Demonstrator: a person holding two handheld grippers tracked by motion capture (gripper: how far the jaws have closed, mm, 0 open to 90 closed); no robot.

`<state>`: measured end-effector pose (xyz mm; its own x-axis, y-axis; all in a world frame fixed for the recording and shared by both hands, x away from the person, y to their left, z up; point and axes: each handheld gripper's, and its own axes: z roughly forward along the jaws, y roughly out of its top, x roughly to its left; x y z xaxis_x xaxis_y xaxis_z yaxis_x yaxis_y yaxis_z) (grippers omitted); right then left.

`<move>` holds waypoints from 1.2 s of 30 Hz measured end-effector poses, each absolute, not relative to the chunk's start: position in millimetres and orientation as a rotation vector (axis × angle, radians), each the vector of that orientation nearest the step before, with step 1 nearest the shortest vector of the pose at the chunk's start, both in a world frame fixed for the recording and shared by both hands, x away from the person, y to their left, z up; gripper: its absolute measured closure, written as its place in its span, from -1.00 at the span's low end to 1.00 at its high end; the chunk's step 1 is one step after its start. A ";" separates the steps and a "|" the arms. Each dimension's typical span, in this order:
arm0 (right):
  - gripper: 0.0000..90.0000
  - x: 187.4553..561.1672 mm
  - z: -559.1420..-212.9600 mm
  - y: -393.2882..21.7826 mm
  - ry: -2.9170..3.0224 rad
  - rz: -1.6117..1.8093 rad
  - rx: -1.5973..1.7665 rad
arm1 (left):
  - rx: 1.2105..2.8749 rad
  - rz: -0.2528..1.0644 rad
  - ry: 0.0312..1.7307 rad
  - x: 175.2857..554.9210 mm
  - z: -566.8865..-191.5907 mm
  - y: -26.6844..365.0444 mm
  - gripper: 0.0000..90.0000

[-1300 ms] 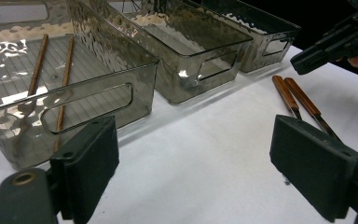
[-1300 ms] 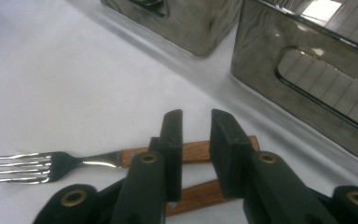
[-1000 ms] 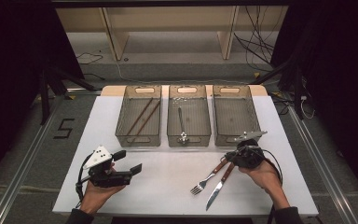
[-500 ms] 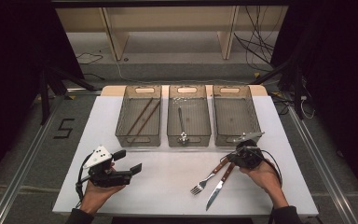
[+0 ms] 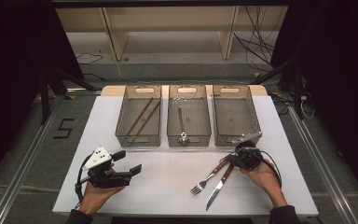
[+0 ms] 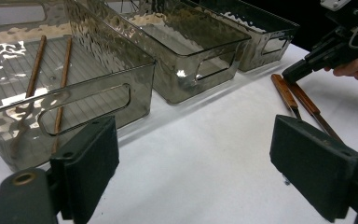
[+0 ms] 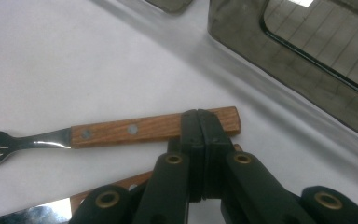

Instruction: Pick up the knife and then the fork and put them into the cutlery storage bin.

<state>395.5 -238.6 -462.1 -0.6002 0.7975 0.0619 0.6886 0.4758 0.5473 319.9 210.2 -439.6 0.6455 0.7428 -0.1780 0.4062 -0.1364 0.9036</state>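
Note:
A fork (image 5: 208, 176) and a knife (image 5: 218, 186), both with wooden handles, lie side by side on the white table (image 5: 168, 186) at the front right. My right gripper (image 5: 235, 158) is shut, its tips at the far ends of those handles. In the right gripper view the pads (image 7: 199, 122) meet above the fork handle (image 7: 121, 133) with nothing visible between them, and the knife handle (image 7: 121, 184) lies just beneath. My left gripper (image 5: 128, 162) is held open above the front left of the table, its jaws (image 6: 200, 163) wide apart and empty.
Three clear smoky bins stand in a row at the back of the table. The left bin (image 5: 139, 135) holds two chopsticks (image 5: 142, 114), the middle bin (image 5: 189, 137) a spoon (image 5: 182, 126). Nothing lies in the right bin (image 5: 237, 135), which is close behind my right gripper.
My right gripper has sunk slightly toward the handle ends. The left hand and the cutlery have stayed where they were.

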 end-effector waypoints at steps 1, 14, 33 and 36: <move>1.00 395.5 -462.6 -238.5 2.522 0.789 1.286 | 1.759 0.380 0.931 319.9 -439.6 210.4 -0.67; 1.00 381.3 -464.3 -250.0 2.555 0.688 1.289 | 1.763 0.382 0.931 320.3 -439.5 210.1 -0.67; 1.00 347.2 -458.4 -261.3 2.618 0.593 1.291 | 1.770 0.386 0.931 319.8 -439.4 209.5 -0.67; 1.00 344.3 -457.9 -261.2 2.632 0.571 1.278 | 1.768 0.386 0.932 319.7 -439.5 209.7 -0.67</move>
